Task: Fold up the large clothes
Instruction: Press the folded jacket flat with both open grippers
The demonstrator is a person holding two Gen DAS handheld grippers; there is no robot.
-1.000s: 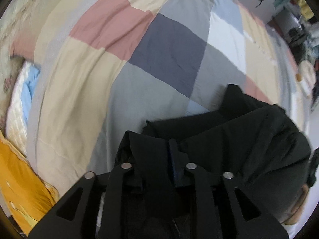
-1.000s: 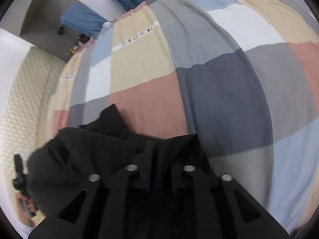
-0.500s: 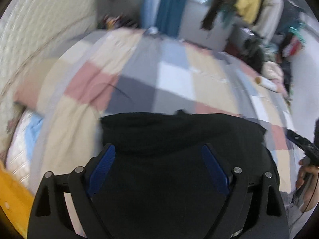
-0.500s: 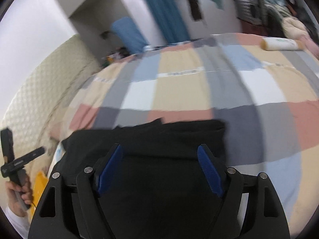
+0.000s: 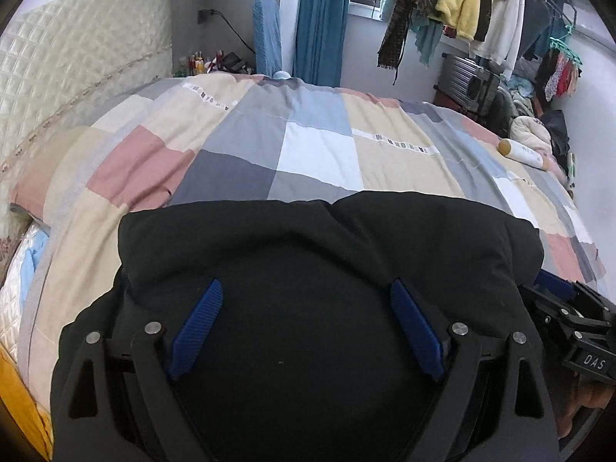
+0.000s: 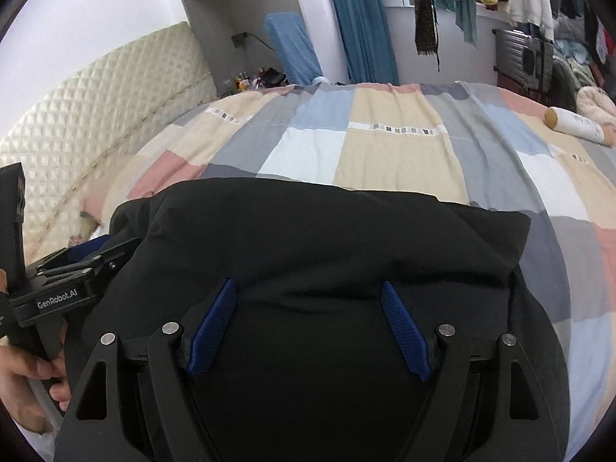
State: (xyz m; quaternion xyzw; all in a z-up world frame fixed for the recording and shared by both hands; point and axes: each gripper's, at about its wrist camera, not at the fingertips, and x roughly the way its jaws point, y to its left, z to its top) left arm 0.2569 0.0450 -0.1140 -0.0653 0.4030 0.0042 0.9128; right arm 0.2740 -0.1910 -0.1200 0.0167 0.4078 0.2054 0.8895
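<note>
Both your hand-held grippers, left (image 5: 306, 300) and right (image 6: 308, 300), stand released above the folded black garment (image 5: 327, 238) on the bed (image 5: 319, 150), lower frame.

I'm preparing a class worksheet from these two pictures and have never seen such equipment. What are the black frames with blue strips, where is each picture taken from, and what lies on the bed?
No robot here: a person holds a hand tool with two fingers in each hand. A wide-angle camera on each tool looks forward along the fingers, so each picture has its own tool at the bottom. One shows the left gripper, the other the right gripper. The blue strips are the fingers' pads. Both grippers stand open and hold nothing; their fingers have just been opening. Below them a black garment lies folded on a patchwork quilt. A pale bottle lies farther off. At each picture's edge you glimpse the other tool and the hand holding it.
</note>
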